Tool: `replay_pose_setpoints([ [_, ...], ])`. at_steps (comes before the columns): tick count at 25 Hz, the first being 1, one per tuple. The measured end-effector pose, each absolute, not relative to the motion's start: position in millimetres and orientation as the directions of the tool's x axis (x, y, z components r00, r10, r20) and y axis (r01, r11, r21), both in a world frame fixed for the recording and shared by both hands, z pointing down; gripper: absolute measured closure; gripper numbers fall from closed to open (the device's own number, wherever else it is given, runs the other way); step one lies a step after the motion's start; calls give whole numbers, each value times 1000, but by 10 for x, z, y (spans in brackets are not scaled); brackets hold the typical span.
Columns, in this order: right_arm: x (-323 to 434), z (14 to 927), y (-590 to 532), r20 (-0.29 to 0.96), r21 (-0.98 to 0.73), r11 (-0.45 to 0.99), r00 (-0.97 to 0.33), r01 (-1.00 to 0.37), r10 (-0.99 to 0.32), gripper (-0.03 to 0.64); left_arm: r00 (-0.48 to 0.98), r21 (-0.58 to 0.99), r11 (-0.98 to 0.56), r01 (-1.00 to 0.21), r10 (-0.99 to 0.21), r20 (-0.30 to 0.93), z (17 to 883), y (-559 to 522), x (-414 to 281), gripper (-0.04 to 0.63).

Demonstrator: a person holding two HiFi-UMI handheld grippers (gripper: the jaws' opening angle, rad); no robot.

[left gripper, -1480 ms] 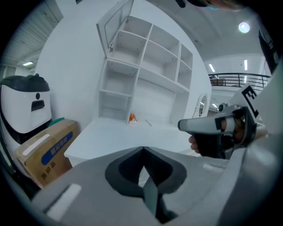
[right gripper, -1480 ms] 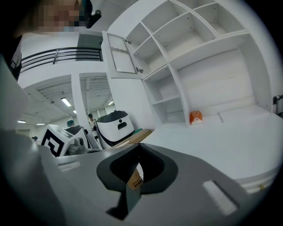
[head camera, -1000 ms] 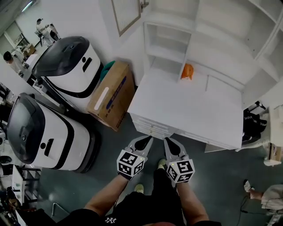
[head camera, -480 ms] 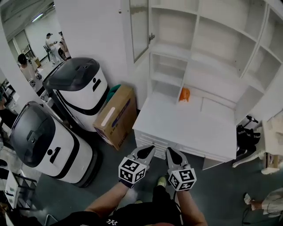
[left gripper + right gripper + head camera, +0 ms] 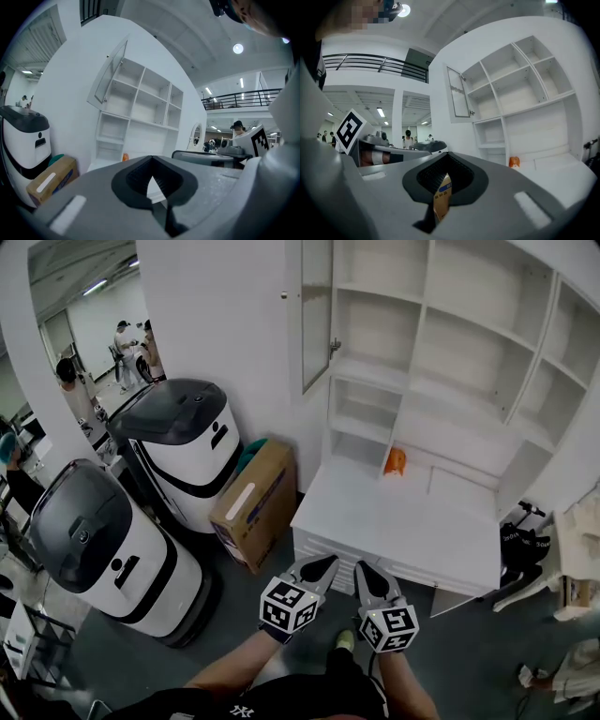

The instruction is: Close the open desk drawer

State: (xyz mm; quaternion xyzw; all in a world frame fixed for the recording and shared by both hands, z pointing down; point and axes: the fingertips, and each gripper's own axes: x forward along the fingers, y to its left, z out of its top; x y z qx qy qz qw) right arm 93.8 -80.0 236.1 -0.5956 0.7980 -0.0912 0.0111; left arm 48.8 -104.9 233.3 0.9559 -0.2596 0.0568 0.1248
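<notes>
The white desk [image 5: 412, 521] stands against the wall under a shelf unit. Its drawer fronts [image 5: 323, 554] show below the front left edge; how far any drawer stands out I cannot tell. My left gripper [image 5: 328, 564] and right gripper [image 5: 361, 570] are held side by side just short of those fronts, tips toward the desk. Both are shut with nothing between the jaws. In the left gripper view the left gripper [image 5: 151, 161] points at the desk [image 5: 110, 164]. In the right gripper view the right gripper [image 5: 447, 158] points the same way.
A small orange object [image 5: 396, 461] sits at the back of the desk top. A cardboard box [image 5: 255, 502] leans beside the desk, with two white-and-black robots [image 5: 183, 451] [image 5: 103, 549] to its left. A glass cabinet door [image 5: 316, 315] hangs open. A black bag [image 5: 520, 545] lies at the right.
The head view has tilted up, showing more of the shelves and room. Both grippers stay shut, side by side in front of the desk.
</notes>
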Motion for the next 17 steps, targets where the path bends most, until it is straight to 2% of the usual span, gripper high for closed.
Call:
replay_pose_setpoints([
  [17,984,2223,-829,60,-154,280,-292,-948,-955,595,861,197,-839,-507,-482,160,2244,-1047,554,595],
])
